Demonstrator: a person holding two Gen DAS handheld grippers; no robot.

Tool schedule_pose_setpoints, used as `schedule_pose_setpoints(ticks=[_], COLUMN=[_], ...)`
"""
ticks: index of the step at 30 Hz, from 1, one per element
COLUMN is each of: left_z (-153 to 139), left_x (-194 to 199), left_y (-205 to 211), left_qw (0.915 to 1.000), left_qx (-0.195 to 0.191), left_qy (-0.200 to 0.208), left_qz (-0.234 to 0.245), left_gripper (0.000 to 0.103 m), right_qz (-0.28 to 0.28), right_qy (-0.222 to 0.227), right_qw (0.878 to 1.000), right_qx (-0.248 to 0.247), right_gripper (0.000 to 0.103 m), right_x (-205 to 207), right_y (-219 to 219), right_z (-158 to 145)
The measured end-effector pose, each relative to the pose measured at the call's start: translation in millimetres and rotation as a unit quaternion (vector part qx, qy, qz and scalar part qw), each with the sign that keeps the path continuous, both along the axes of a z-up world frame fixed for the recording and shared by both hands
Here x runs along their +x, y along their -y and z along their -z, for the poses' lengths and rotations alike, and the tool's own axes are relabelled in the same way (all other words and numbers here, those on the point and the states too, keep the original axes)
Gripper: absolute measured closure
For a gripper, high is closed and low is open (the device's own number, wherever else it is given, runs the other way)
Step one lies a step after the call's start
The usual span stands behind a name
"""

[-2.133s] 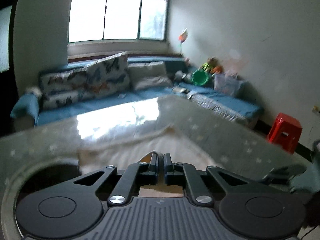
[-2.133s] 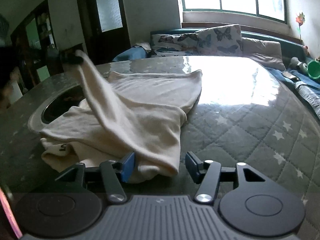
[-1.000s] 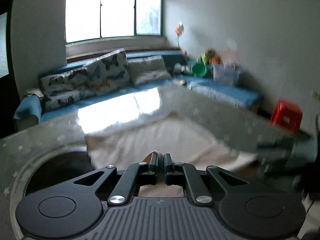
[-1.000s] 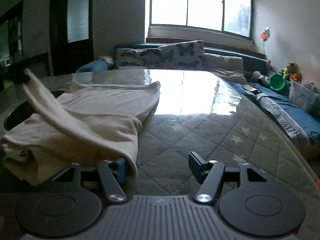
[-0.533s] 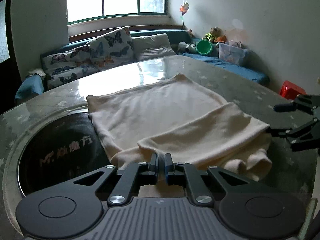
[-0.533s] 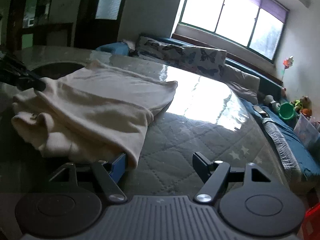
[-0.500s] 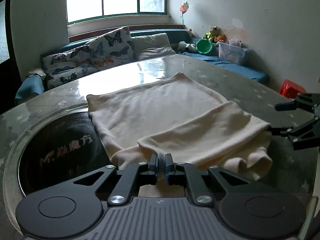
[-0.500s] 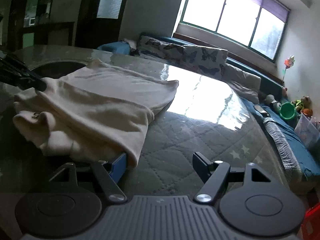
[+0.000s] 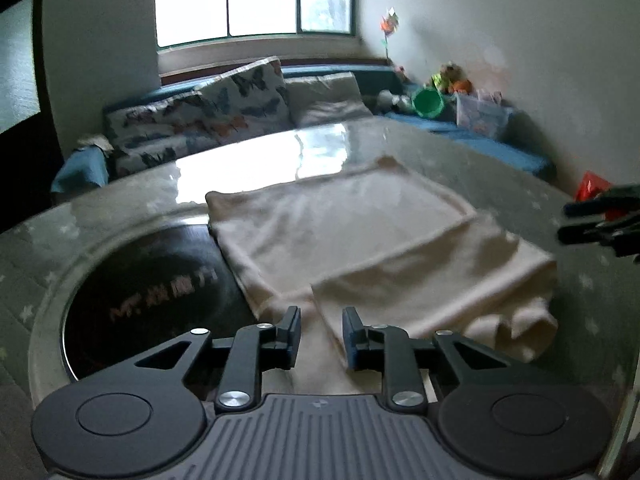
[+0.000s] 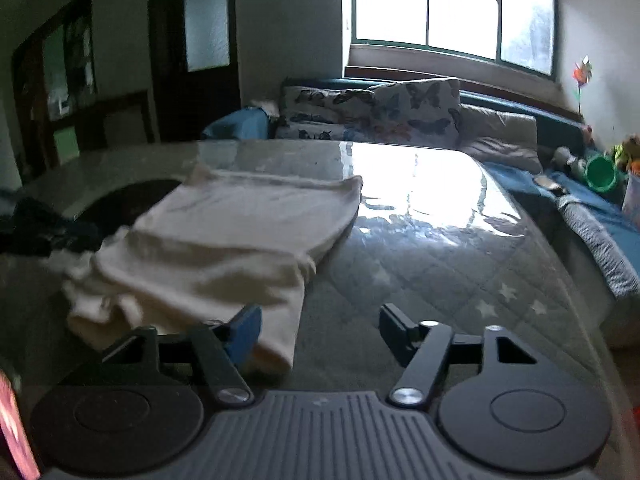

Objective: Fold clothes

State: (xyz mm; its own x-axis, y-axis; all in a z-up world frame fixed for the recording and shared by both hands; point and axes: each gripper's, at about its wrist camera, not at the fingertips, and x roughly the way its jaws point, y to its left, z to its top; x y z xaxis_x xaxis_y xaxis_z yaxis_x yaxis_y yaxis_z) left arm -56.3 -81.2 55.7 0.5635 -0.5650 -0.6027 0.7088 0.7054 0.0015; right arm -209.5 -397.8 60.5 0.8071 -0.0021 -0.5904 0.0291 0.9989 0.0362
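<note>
Left gripper [image 9: 320,330] low, level over near edge of cream folded cloth garment [image 9: 360,248], jaws parted, empty. Right gripper [image 10: 320,328] spread wide at garment's right corner, on grey quilted glass-covered tabletop [image 10: 440,264].

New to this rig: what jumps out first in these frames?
The cream garment, partly folded, lies spread on the glossy quilted table, window glare bright on the far end. The left gripper sits open at its near edge, the right gripper open wide at its corner. A dark round recess in the tabletop lies just left of the cloth.
</note>
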Motion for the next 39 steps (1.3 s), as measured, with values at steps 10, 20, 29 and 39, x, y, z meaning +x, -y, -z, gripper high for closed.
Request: schedule_pose_setpoints(ticks=[10, 20, 29, 39], left_z=[10.8, 21.5, 18.2, 25.0], left_x=[11.9, 20.8, 27.7, 38.1], left_y=[35.6, 27.1, 28.0, 27.0], left_qw=[0.9993, 0.9992, 0.9992, 0.9990], left_qx=[0.001, 0.002, -0.013, -0.008], left_qy=[-0.013, -0.030, -0.030, -0.042], left_qz=[0.034, 0.027, 0.022, 0.014], left_gripper=[0.079, 0.079, 0.079, 0.078], right_qz=[-0.020, -0.008, -0.038, -0.023], right_qy=[0.004, -0.024, 0.001, -0.005], right_qw=[0.999, 1.000, 0.999, 1.000], right_qx=[0.045, 0.010, 0.002, -0.008], right_gripper=[0.074, 0.087, 0.087, 0.087], right_x=[56.5, 63.8, 80.2, 80.3], right_y=[-1.2, -0.6, -16.5, -9.7], right_z=[10.1, 27.5, 19.7, 24.7])
